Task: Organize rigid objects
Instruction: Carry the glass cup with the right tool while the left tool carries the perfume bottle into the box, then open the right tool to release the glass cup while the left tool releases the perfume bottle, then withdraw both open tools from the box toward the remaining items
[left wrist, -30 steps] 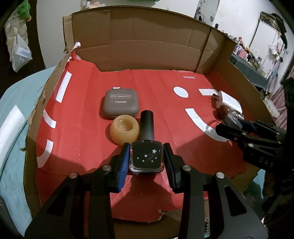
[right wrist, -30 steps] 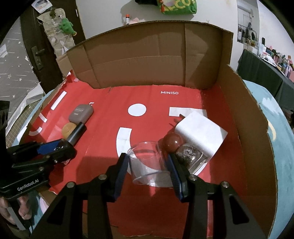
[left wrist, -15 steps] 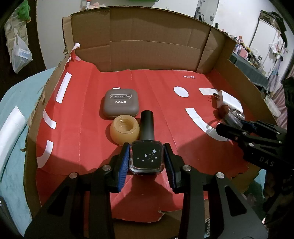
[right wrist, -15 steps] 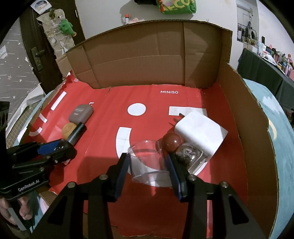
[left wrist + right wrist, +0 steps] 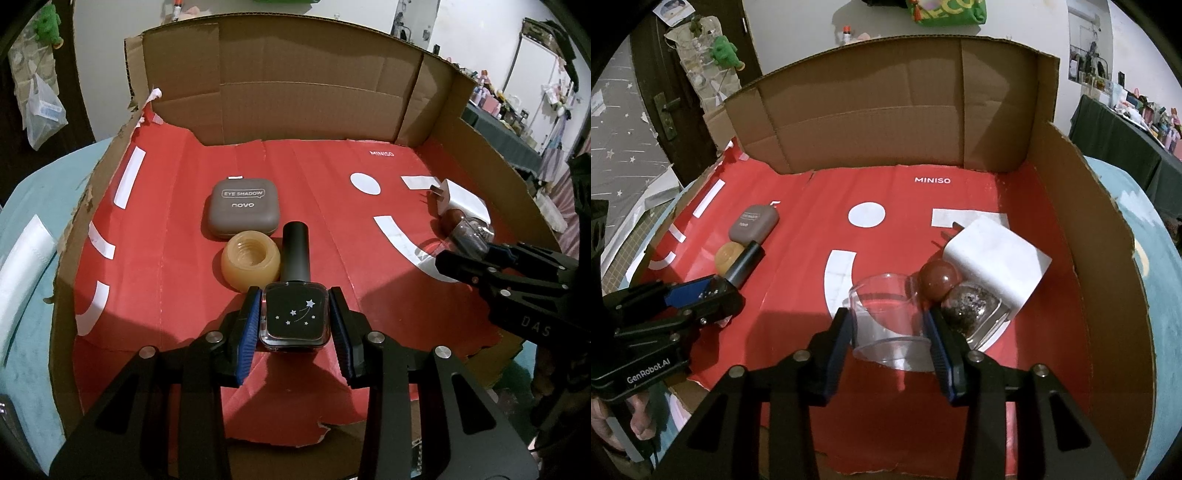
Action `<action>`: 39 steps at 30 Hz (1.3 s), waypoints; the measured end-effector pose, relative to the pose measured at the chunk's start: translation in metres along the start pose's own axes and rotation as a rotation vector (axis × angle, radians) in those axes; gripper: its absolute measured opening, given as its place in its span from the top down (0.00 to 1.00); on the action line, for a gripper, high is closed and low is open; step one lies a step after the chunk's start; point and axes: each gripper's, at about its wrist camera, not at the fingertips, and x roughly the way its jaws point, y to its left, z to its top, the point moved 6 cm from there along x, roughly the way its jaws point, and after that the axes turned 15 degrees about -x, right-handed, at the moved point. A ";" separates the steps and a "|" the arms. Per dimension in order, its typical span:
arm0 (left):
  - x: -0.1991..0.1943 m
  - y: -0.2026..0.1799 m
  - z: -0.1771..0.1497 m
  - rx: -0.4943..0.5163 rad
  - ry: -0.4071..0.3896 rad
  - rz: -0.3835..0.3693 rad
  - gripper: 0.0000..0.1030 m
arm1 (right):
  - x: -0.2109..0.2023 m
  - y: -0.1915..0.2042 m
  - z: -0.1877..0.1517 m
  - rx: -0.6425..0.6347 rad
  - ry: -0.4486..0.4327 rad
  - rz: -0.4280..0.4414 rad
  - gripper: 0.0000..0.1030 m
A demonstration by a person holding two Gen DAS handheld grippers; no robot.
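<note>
Both grippers hold items over a red-lined cardboard tray [image 5: 280, 77].

Low centre of the left view, the left gripper [image 5: 294, 323] has its fingers closed on a black polish bottle [image 5: 294, 314], whose cap touches a tan jar [image 5: 251, 260] below a grey case [image 5: 243, 208]. Low centre of the right view, the right gripper [image 5: 890, 325] has its fingers pressed against a clear cup [image 5: 886, 314] lying on its side, just beside a brown ball [image 5: 939, 277], a glitter bottle [image 5: 971, 308] and a white charger [image 5: 993, 254].

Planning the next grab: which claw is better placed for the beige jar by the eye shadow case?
Left. The left claw sits right beside the beige jar, though shut on the nail polish bottle. The right claw is across the box, around the clear cup.
</note>
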 end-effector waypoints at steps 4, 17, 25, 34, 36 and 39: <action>-0.003 -0.002 -0.001 0.005 -0.014 0.008 0.66 | -0.001 0.000 0.000 0.001 -0.001 -0.001 0.57; -0.018 -0.003 0.004 0.008 -0.076 0.018 0.29 | -0.008 0.002 -0.001 0.001 -0.012 0.008 0.49; -0.029 -0.006 0.004 0.005 -0.101 0.016 0.11 | -0.021 0.008 0.001 -0.013 -0.044 0.011 0.32; -0.043 -0.012 0.001 0.031 -0.139 0.027 0.04 | -0.038 0.011 0.003 -0.013 -0.092 0.015 0.17; -0.045 -0.013 0.000 0.036 -0.143 0.031 0.04 | -0.042 0.011 0.003 -0.011 -0.104 0.017 0.13; -0.050 -0.016 -0.003 0.047 -0.155 0.035 0.04 | -0.047 0.011 0.003 -0.008 -0.122 0.017 0.08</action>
